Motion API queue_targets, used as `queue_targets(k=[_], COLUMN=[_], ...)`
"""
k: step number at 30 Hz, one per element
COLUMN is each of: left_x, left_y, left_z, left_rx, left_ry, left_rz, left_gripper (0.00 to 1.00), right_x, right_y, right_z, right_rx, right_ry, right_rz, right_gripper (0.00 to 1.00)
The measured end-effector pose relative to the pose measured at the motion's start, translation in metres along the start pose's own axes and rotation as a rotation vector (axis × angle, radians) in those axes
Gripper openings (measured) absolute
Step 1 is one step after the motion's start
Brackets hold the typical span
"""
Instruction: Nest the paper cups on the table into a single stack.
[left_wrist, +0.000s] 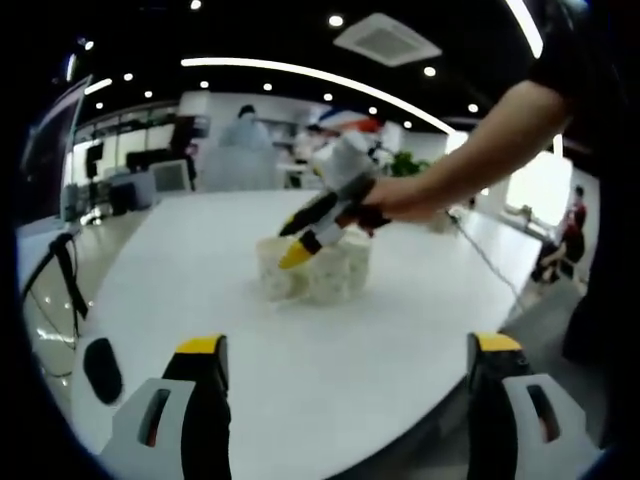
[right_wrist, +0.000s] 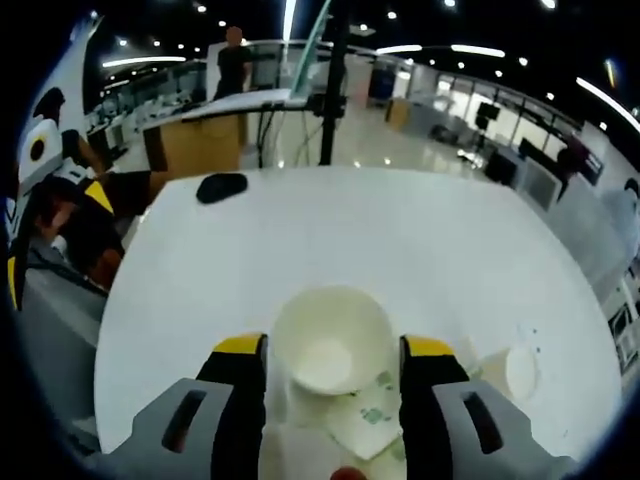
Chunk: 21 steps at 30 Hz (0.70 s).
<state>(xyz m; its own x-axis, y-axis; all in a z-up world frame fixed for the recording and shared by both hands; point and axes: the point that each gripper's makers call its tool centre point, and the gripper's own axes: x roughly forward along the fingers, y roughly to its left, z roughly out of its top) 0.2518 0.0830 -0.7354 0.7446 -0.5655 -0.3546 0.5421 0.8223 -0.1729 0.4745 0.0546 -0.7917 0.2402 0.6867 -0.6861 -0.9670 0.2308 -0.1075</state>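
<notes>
Several white paper cups (left_wrist: 312, 272) stand bunched together in the middle of the white round table (left_wrist: 200, 260). In the right gripper view one upright cup (right_wrist: 330, 330) sits between the jaws of my right gripper (right_wrist: 334, 346), which press against its rim on both sides. A cup with a green print (right_wrist: 372, 412) lies under it, and another cup (right_wrist: 515, 372) stands to the right. A hand holds the right gripper (left_wrist: 293, 240) tilted down over the bunch. My left gripper (left_wrist: 348, 345) hangs wide open near the table's edge, well short of the cups, with nothing between its fingers.
A black oval object (right_wrist: 222, 186) lies near the table's edge, also seen at the lower left as the same black object (left_wrist: 100, 368). A thin cable (left_wrist: 480, 250) runs across the table on the right. Office desks and people stand far behind.
</notes>
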Motion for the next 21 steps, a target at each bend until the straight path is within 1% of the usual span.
queue_targets(k=[2,6,9,10,13,16,21], left_x=[0.0002,0.0015,0.0018,0.0017,0.0014,0.0019,0.0015], left_y=[-0.0004,-0.0024,-0.0024,-0.0022,-0.0010,-0.0020,-0.0036], left_z=[-0.0014,-0.0016,-0.0007,0.0001,0.0010,0.0015,0.0026], left_rx=[0.000,-0.002,-0.007,-0.016,-0.024,-0.019,-0.015], left_ry=[0.005,0.005,0.002,-0.002,-0.008,-0.008,-0.010], left_rz=[0.000,-0.004,-0.003,-0.002,0.001,0.000,-0.006], left_gripper=[1.00,1.00,0.99,0.99,0.99,0.98,0.98], right_x=[0.0025,0.0067,0.0055,0.0053,0.0050,0.0028,-0.0022], right_y=[-0.0007,-0.0009,-0.0021,-0.0036,0.0003,0.0016,0.0031], right_z=[-0.0007,-0.0032,-0.0039,-0.0040,-0.0038,-0.0039,-0.0012], right_rx=[-0.013,-0.009,-0.025,-0.032,-0.029,-0.030,-0.020], right_ry=[0.009,0.024,0.034,0.035,0.030,0.030,0.016], right_rz=[-0.001,0.002,-0.009,-0.017,-0.001,0.004,0.005], right_gripper=[0.50,0.49,0.46,0.46,0.44,0.42,0.41])
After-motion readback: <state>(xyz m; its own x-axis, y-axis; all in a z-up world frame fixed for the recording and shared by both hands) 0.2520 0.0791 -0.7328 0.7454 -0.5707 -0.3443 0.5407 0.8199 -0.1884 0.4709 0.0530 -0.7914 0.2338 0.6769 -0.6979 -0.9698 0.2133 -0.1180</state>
